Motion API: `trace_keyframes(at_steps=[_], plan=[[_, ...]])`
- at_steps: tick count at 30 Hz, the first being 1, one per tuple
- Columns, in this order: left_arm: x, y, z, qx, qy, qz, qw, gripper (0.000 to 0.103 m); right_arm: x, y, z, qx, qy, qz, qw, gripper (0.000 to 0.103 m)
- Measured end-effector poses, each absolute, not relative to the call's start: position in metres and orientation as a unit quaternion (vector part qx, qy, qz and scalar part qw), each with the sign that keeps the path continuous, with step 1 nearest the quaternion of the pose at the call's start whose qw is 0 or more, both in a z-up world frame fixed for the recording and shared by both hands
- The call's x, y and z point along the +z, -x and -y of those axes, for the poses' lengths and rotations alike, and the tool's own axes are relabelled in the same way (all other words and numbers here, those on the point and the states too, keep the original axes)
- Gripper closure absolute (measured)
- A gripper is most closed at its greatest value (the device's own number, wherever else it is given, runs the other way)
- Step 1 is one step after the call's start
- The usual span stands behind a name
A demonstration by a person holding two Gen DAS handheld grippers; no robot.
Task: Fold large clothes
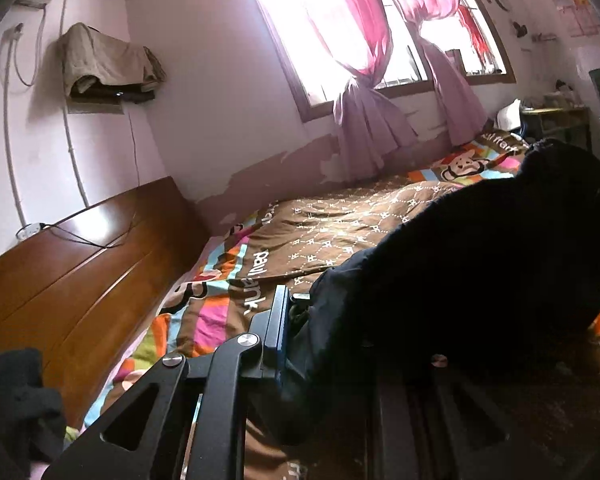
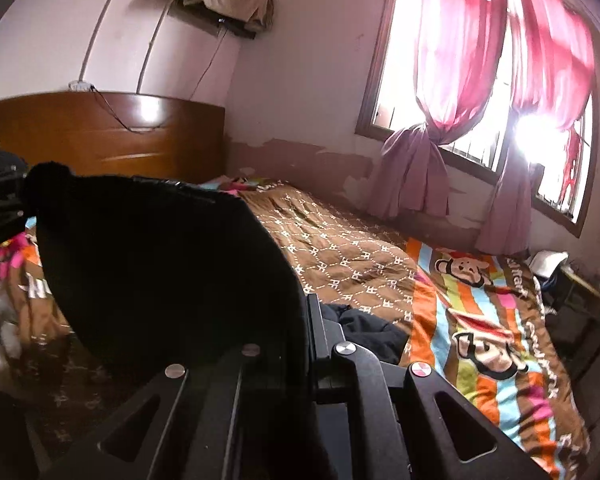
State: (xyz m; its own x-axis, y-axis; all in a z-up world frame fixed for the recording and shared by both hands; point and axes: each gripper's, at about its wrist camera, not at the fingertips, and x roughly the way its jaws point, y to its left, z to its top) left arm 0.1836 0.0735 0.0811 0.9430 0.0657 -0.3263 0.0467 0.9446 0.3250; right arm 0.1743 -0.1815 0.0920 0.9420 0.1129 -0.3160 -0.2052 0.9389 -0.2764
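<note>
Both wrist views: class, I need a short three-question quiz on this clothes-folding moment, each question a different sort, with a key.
1. True or false: the black garment is lifted above the bed, stretched between the left gripper and the right gripper.
2. What colour are the upper curtains? A green, B pink, C white.
3. Fill in: behind the bed's far end stands a wooden ____.

Key: 1 true; 2 B; 3 headboard.
</note>
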Motion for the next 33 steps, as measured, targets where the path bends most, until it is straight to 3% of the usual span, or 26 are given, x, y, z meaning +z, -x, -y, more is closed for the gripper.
trace_keyframes(at_steps=[19,28,31,33], plan=[[0.018,-0.37,-0.096,0.007,-0.124,-0.255,0.959,0.088,0.036,-0.341,0.195,0.06,0.161,-0.199,0.965,0.096],[-0.02,-0.419,-0.103,0.003,-0.09,-0.311,0.946,0.088,-0.004,-0.381,0.202,0.056,0.153,-0.22,0.962,0.09],[-0.025,-0.425,-0.101,-0.003,-0.094,-0.317,0.944,0.087,-0.003,-0.383,0.204,0.05,0.148,-0.217,0.964,0.077],[-0.024,-0.426,-0.102,-0.013,-0.089,-0.323,0.942,0.086,0.0,-0.383,0.207,0.04,0.147,-0.209,0.966,0.053]])
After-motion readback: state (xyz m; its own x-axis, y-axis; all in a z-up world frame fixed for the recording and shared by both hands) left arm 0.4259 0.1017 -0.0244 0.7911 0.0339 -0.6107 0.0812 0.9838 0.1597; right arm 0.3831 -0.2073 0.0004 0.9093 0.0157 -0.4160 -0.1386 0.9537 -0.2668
